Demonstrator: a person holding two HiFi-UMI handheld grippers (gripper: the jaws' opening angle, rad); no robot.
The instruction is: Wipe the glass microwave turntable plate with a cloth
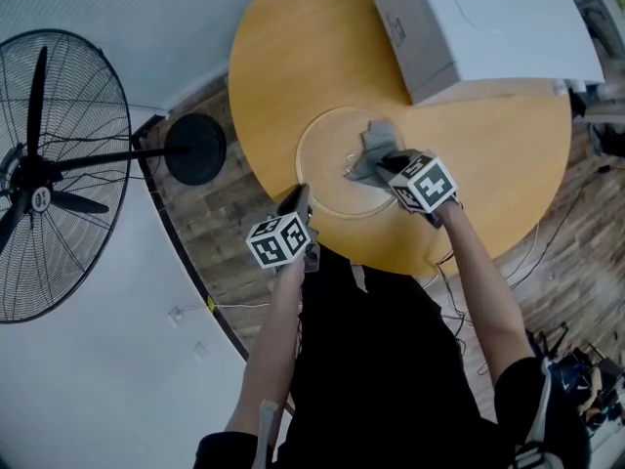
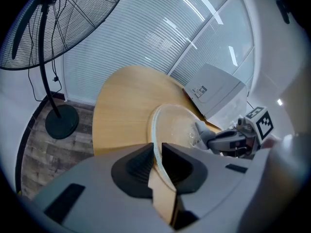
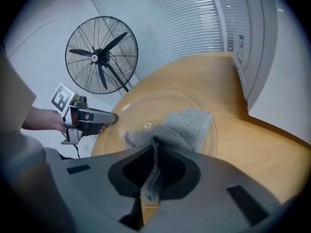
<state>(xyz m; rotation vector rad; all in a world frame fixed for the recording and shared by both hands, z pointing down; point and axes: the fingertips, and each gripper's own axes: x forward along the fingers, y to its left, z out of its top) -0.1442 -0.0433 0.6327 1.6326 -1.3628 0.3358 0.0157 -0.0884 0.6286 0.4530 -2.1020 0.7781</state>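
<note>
The clear glass turntable plate (image 1: pixel 330 169) lies flat on the round wooden table (image 1: pixel 293 57), near its front edge. My left gripper (image 1: pixel 301 199) is shut on the plate's near-left rim; in the left gripper view the rim (image 2: pixel 156 130) runs straight in between the jaws (image 2: pixel 156 150). A grey knitted cloth (image 1: pixel 376 143) rests on the plate's right half. My right gripper (image 1: pixel 387 164) is shut on the cloth, a fold of which (image 3: pixel 154 171) hangs pinched between its jaws (image 3: pixel 154 152); the rest of the cloth (image 3: pixel 187 127) spreads over the glass (image 3: pixel 146 106).
A white microwave (image 1: pixel 488 22) stands on the table's far right, close behind the plate. A large black pedestal fan (image 1: pixel 49 174) stands on the floor to the left, its round base (image 1: pixel 195 148) beside the table. Cables trail over the wooden floor at right.
</note>
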